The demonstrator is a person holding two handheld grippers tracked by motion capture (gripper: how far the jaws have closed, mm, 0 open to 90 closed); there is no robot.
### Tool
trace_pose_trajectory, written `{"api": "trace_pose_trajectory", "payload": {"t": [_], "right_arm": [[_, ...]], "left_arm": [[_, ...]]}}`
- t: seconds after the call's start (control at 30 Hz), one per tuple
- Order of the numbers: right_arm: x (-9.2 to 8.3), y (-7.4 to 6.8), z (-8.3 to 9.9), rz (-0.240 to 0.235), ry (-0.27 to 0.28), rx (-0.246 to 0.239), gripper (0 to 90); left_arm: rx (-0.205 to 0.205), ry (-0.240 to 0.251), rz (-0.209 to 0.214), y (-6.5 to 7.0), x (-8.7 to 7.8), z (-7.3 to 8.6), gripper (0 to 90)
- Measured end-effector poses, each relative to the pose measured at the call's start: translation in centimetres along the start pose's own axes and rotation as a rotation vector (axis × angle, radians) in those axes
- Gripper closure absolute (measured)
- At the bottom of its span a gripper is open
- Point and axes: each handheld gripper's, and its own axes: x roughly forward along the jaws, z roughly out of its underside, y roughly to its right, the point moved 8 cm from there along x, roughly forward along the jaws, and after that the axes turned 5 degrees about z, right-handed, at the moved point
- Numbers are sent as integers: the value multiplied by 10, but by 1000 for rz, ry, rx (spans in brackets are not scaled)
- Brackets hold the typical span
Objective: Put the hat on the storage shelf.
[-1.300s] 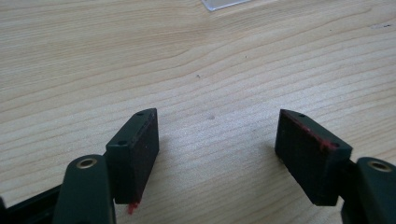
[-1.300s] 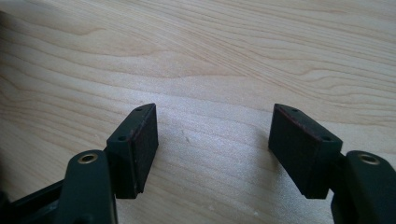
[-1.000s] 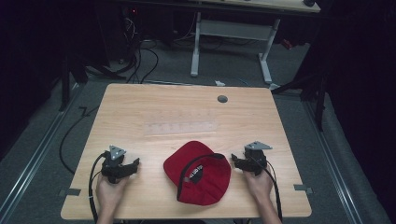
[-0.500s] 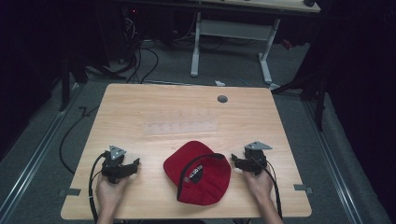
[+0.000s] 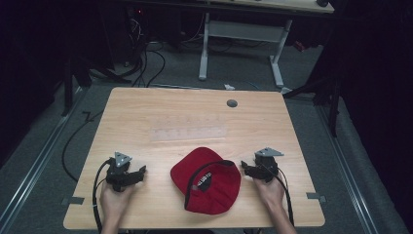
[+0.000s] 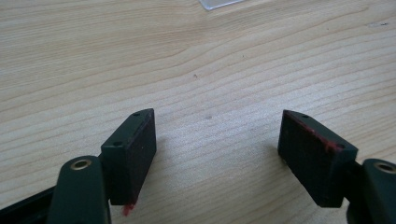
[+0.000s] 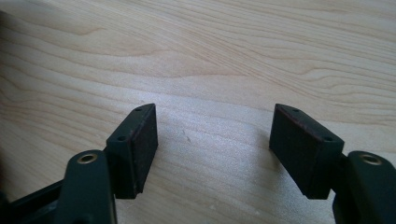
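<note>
A red cap lies upside down near the front middle of the wooden table, its black-edged inside and a small label facing up. My left gripper rests on the table left of the cap, a hand's width away. In the left gripper view the left gripper stands open over bare wood. My right gripper sits just right of the cap, its jaws pointing toward it. The right gripper is open too, nothing between its pads.
A clear flat strip lies across the table's middle, its corner showing in the left gripper view. A grey cable grommet sits near the far edge. Beyond the table stand desk legs and floor cables.
</note>
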Motion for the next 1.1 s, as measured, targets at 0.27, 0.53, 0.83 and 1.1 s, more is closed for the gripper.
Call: {"api": "trace_pose_trajectory", "payload": {"t": [0.27,0.53,0.83,1.1], "right_arm": [[-12,2,-2,-32,15,36,402],[-36,-6,-3,-98,74,42,434],[-62,-18,-4,-132,124,12,443],[-79,-40,-9,-178,142,-58,397]], "left_arm": [[0,-1,1,0,0,0,276],[1,-3,2,0,0,0,275],[1,-3,3,0,0,0,273],[1,-2,3,0,0,0,273]]}}
